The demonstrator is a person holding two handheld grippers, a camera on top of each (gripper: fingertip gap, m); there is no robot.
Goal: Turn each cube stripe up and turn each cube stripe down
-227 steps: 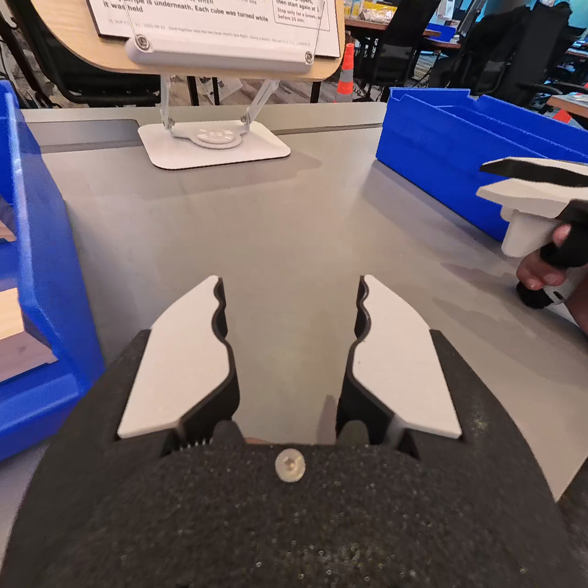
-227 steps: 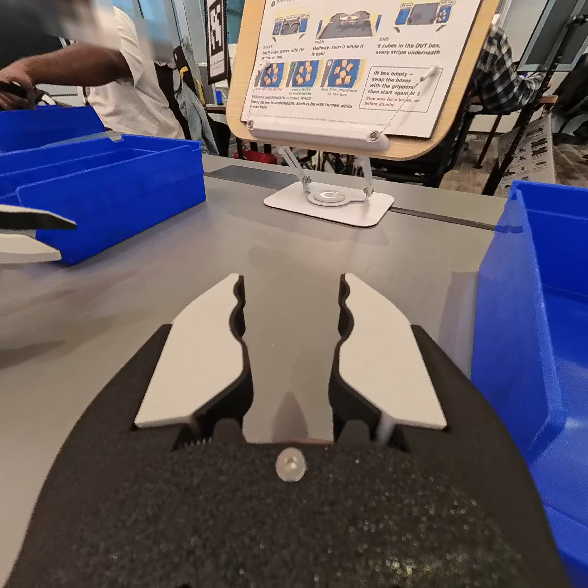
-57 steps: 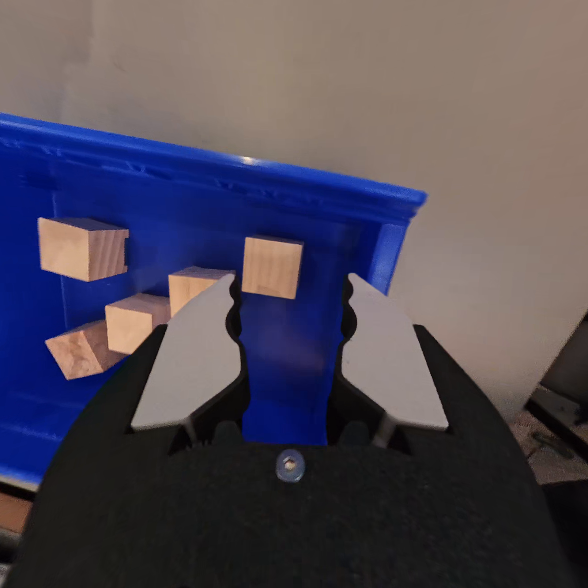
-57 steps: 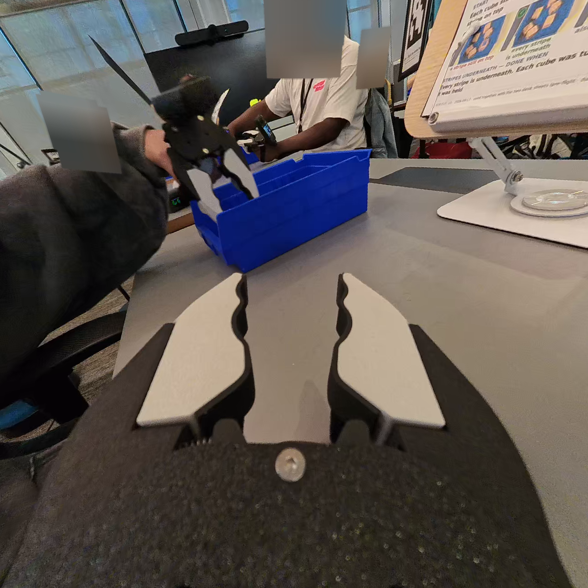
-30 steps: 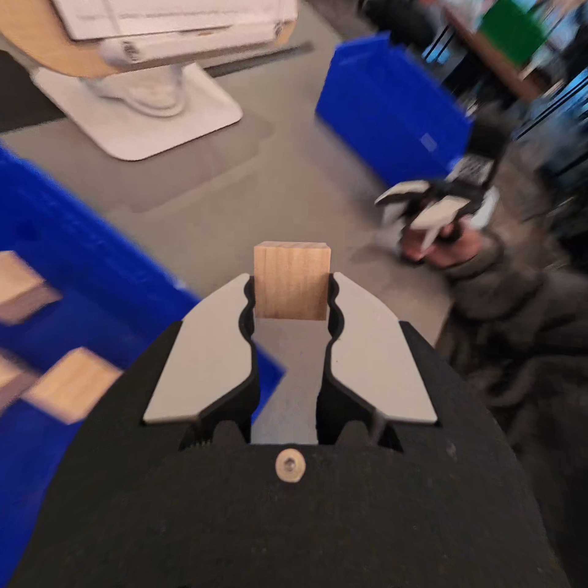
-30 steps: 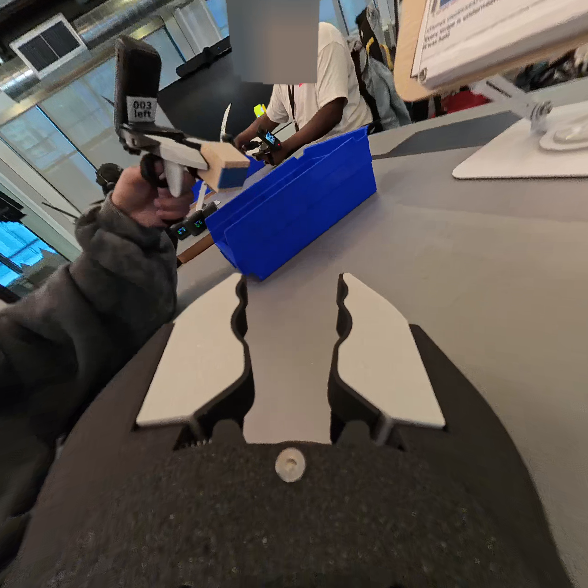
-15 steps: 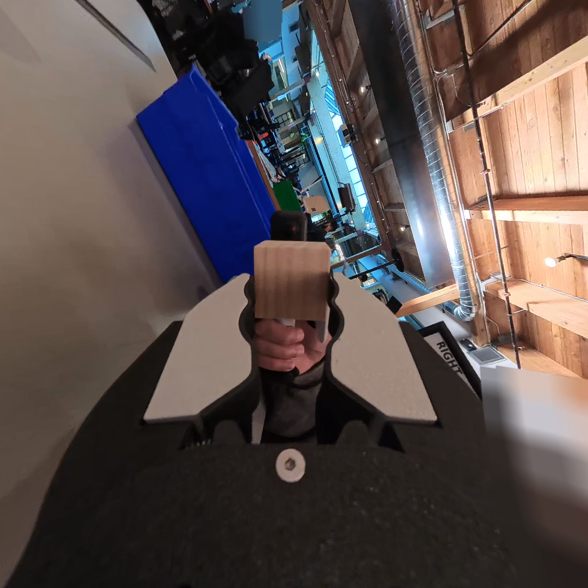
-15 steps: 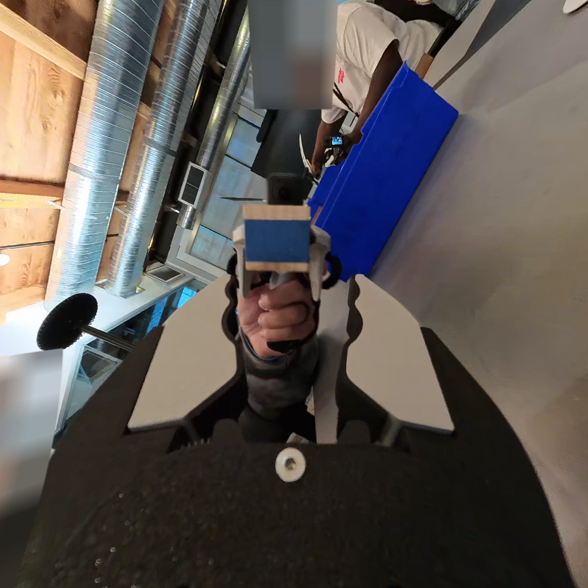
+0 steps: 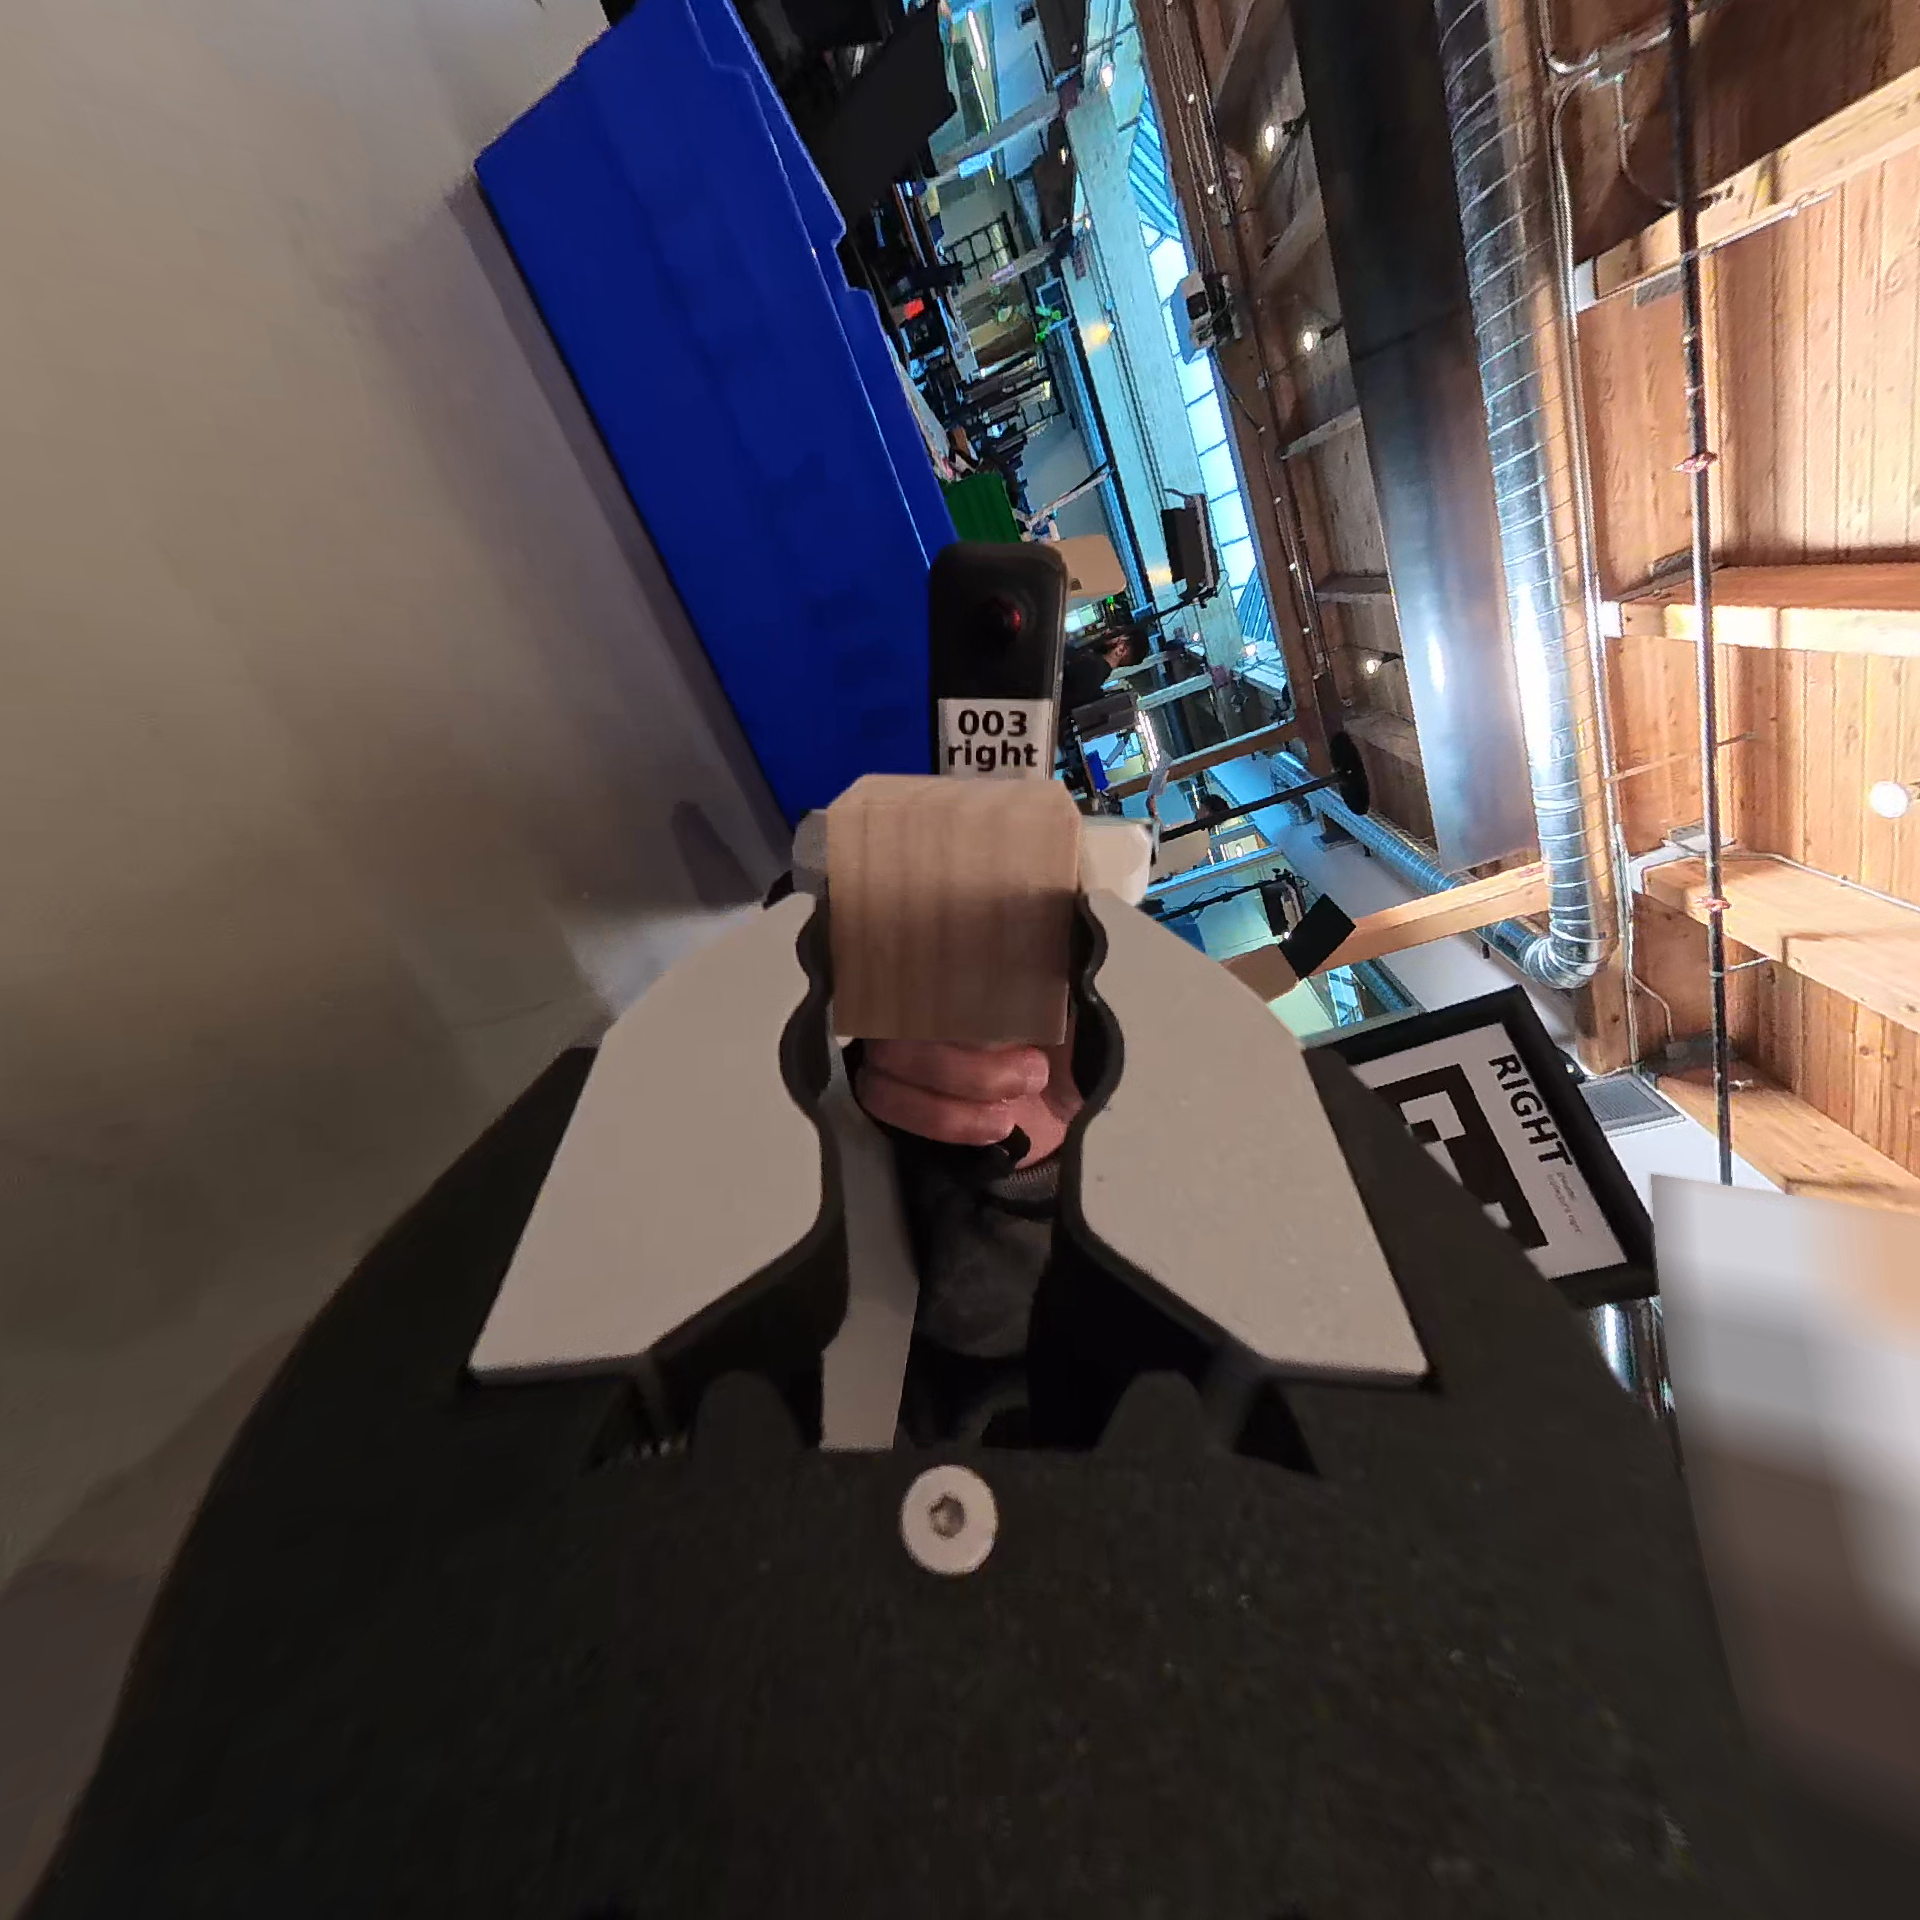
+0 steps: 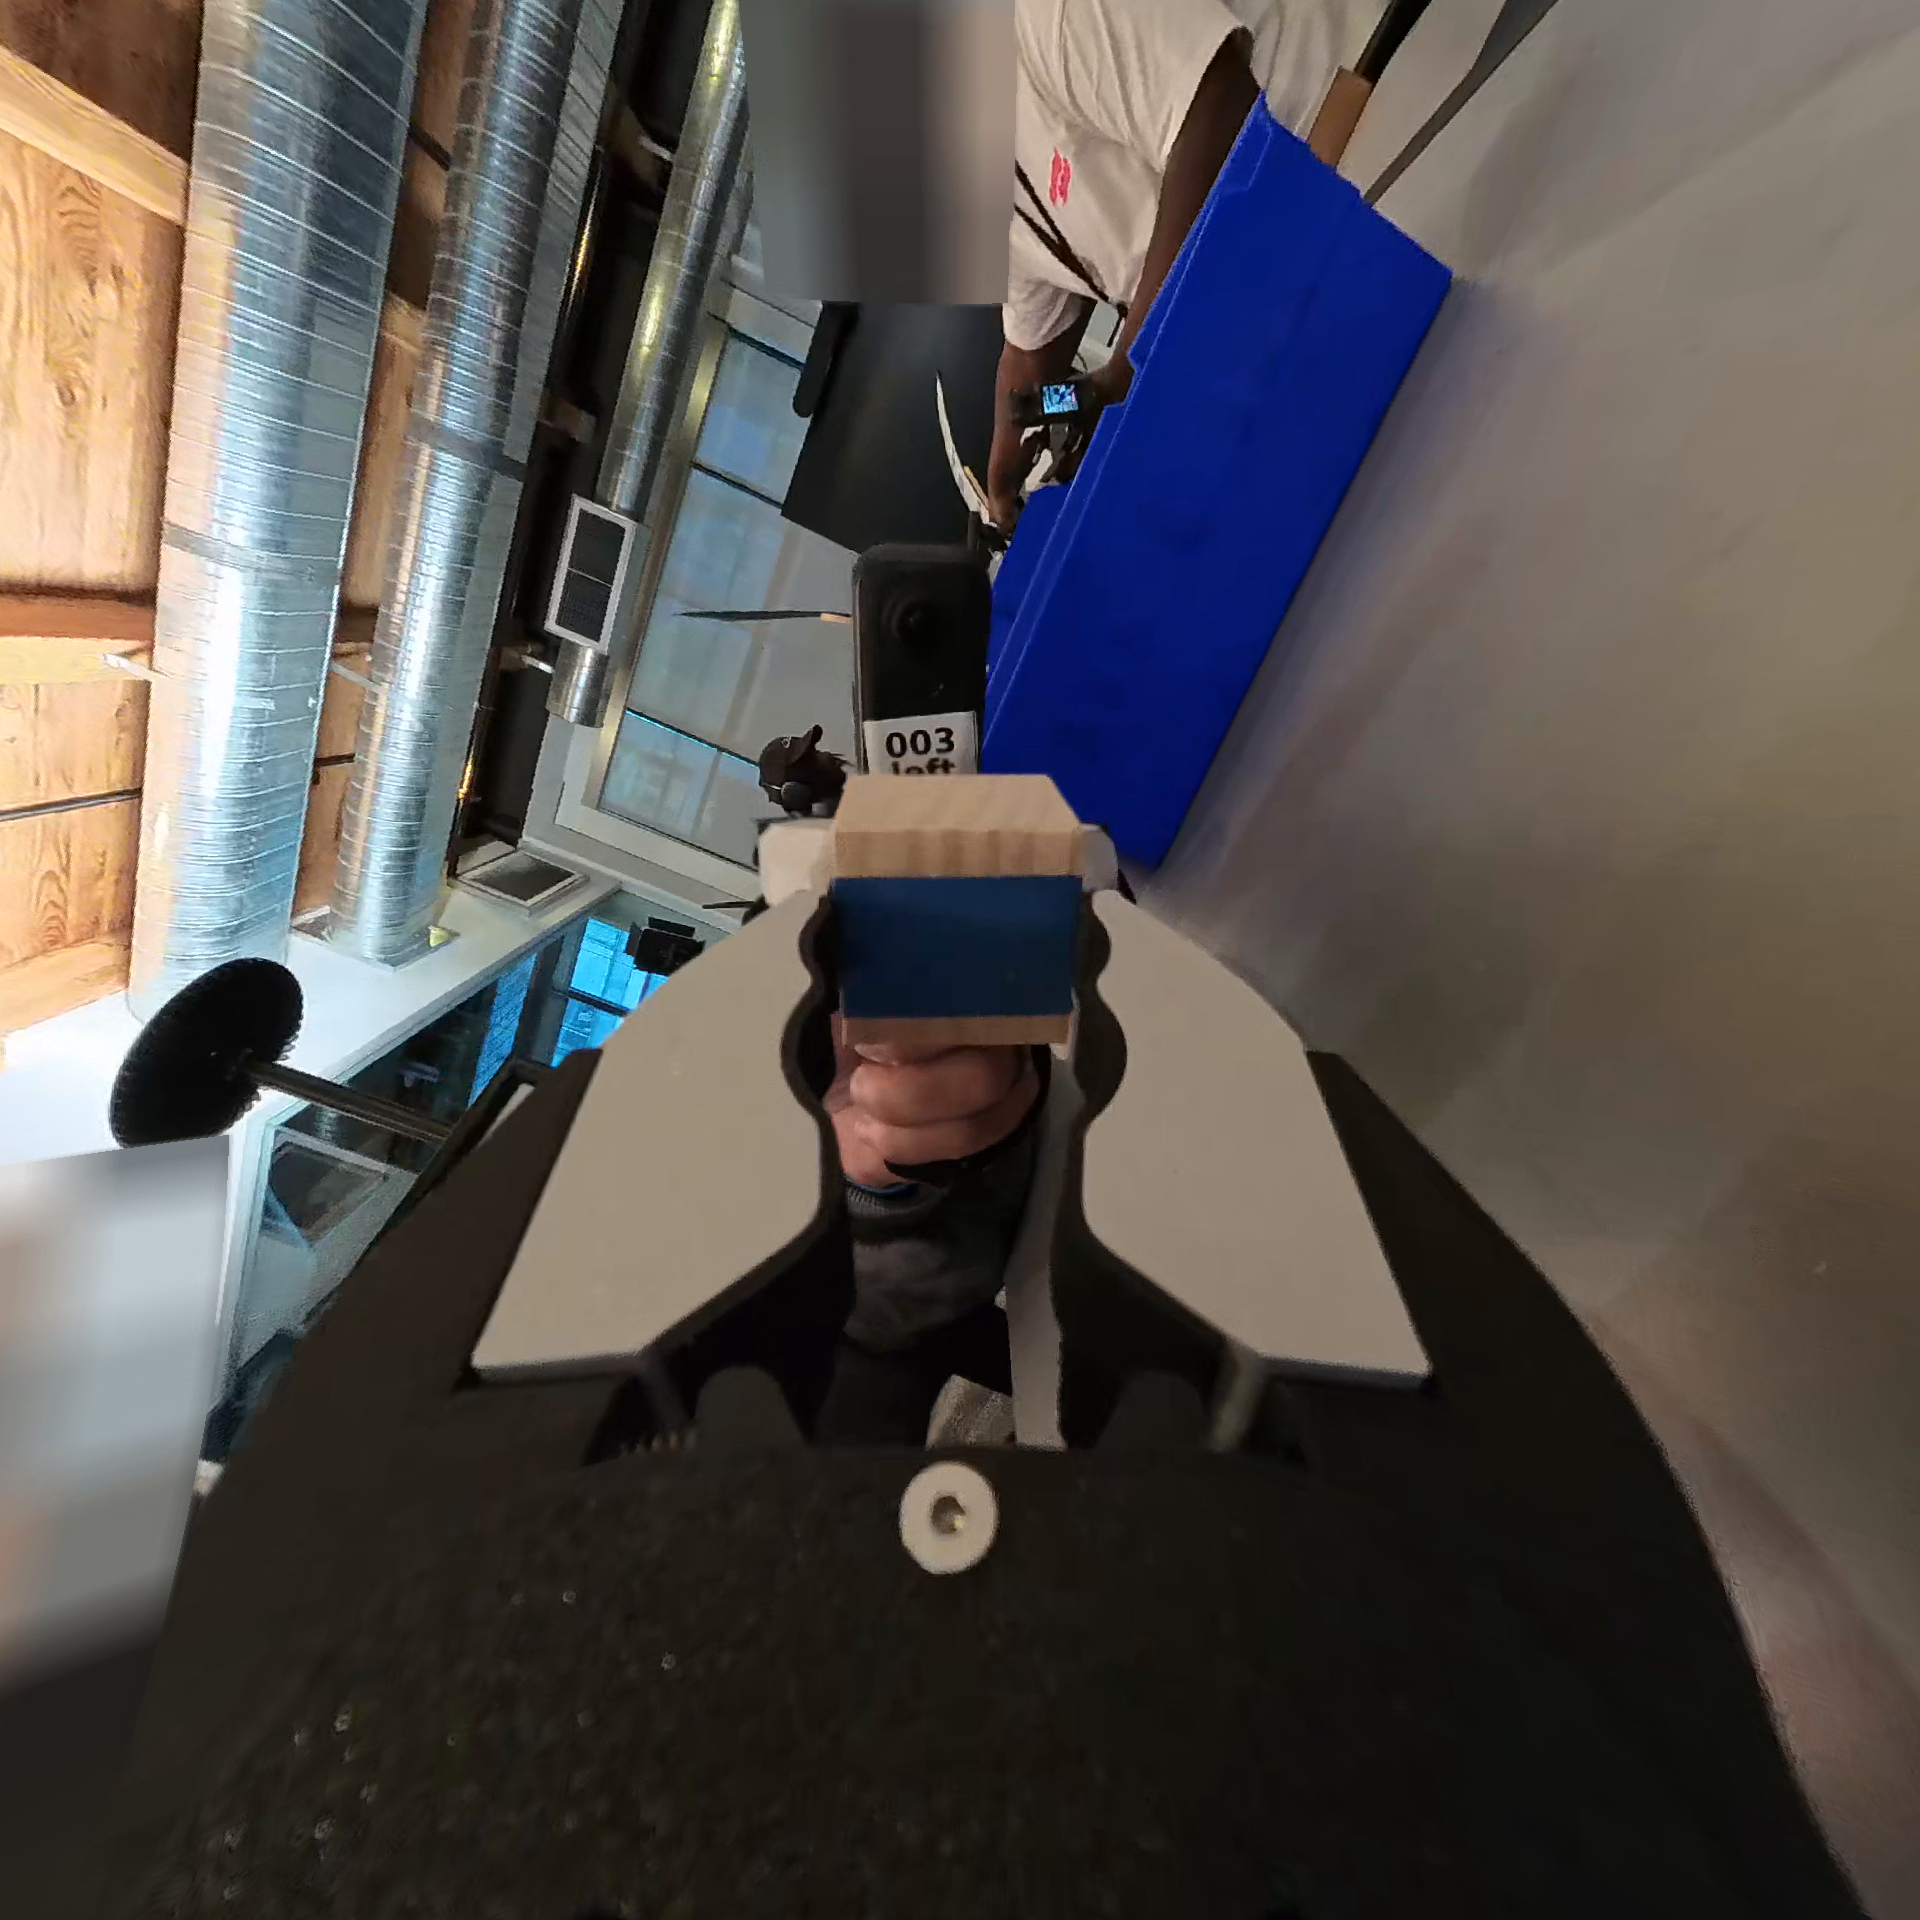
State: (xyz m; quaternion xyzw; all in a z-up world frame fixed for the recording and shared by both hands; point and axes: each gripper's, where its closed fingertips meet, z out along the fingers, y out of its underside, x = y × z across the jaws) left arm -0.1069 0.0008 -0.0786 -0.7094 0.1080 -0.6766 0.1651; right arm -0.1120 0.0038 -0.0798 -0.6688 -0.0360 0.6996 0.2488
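Cube (image 9: 951,920) sits clamped between the fingertips of the left claw (image 9: 951,966), held in the air away from the worktop (image 9: 260,623). In the left wrist view it shows only bare wood. The right claw (image 10: 951,977) faces it head-on and is rolled onto its side like the left one. Its fingertips (image 10: 816,971) lie against the same two sides of the cube, so it seems to be clenched on it too. The blue stripe (image 10: 951,956) faces straight back into the right claw.

This looks like the mid-air handover that does the turning. For the next move, the right claw must have a firm hold before the left lets go. The right wrist then rolls until the stripe points the wanted way.

Past the cube, each view shows only the white tips of the other claw, its camera (image 9: 997,634) with a label, and part of the hand (image 9: 951,1086) gripping the handle. A blue bin (image 9: 727,364) lies beyond the left claw on the worktop. Its inside is out of sight, so any other cubes cannot be counted.

The cube's remaining faces are hidden. Whether the right fingers truly press or merely touch is hard to judge.
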